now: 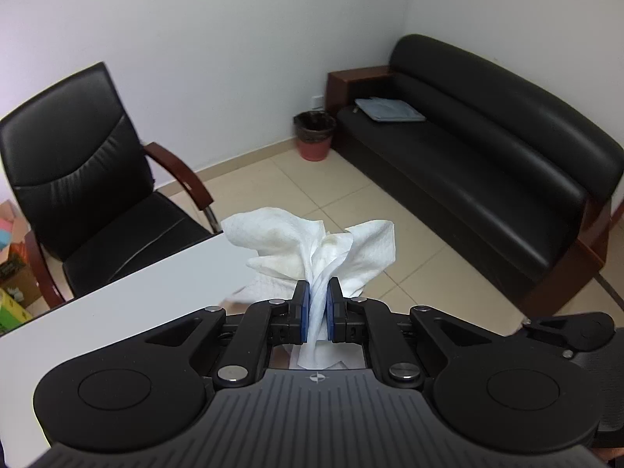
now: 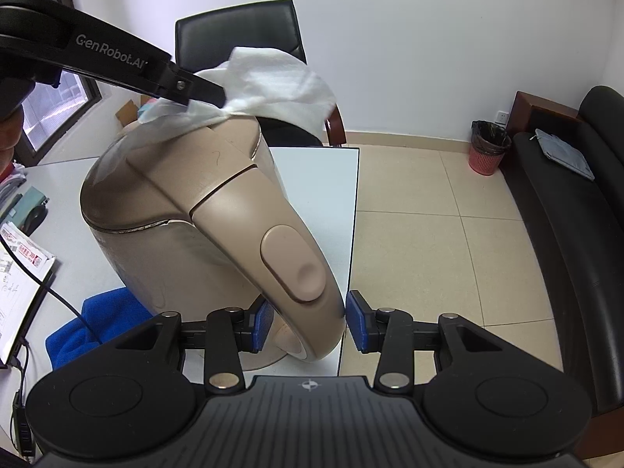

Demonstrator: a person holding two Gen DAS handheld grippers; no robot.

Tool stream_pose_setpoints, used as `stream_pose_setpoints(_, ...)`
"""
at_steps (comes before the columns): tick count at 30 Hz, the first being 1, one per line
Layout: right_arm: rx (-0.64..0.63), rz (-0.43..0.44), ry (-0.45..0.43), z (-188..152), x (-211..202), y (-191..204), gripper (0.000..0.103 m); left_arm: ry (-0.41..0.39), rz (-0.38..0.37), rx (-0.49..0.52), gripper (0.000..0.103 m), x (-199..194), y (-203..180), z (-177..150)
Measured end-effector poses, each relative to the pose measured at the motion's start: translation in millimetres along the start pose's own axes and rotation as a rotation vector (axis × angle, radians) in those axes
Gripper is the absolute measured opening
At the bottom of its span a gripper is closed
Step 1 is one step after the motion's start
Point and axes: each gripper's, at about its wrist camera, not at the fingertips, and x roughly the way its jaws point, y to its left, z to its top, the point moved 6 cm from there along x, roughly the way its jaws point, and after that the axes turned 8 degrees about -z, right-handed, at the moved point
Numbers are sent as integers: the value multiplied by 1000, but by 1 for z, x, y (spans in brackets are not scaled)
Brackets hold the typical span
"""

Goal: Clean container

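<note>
Kettle [image 2: 187, 210]: tan-gold plastic body, closed lid, broad handle with oval thumb button; stands on the white worktop [image 2: 316, 179] near its right edge, tilted toward the camera. Right gripper [image 2: 308, 319] clamped on the handle, blue pads either side. Left gripper [image 1: 318, 308] clenched on a crumpled white paper towel [image 1: 312, 245], which touches the top of the kettle near the spout. Blue cloth [image 2: 97, 323] lies at the kettle's base, left. Papers [image 2: 19, 269] and a black cable [image 2: 58, 296] further left. Black chair [image 2: 241, 31] behind; black sofa [image 2: 565, 234] and red bin [image 2: 487, 152] on the tiled floor, well apart.
</note>
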Motion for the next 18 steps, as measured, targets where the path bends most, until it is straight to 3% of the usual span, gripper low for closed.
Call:
stream_pose_setpoints(5, 0, 0, 0, -1, -1, 1, 43, -3, 10, 55, 10, 2, -11, -3)
stream_pose_setpoints(18, 0, 1, 2, 0, 0, -3, 43, -25, 25, 31, 13, 7, -1, 2)
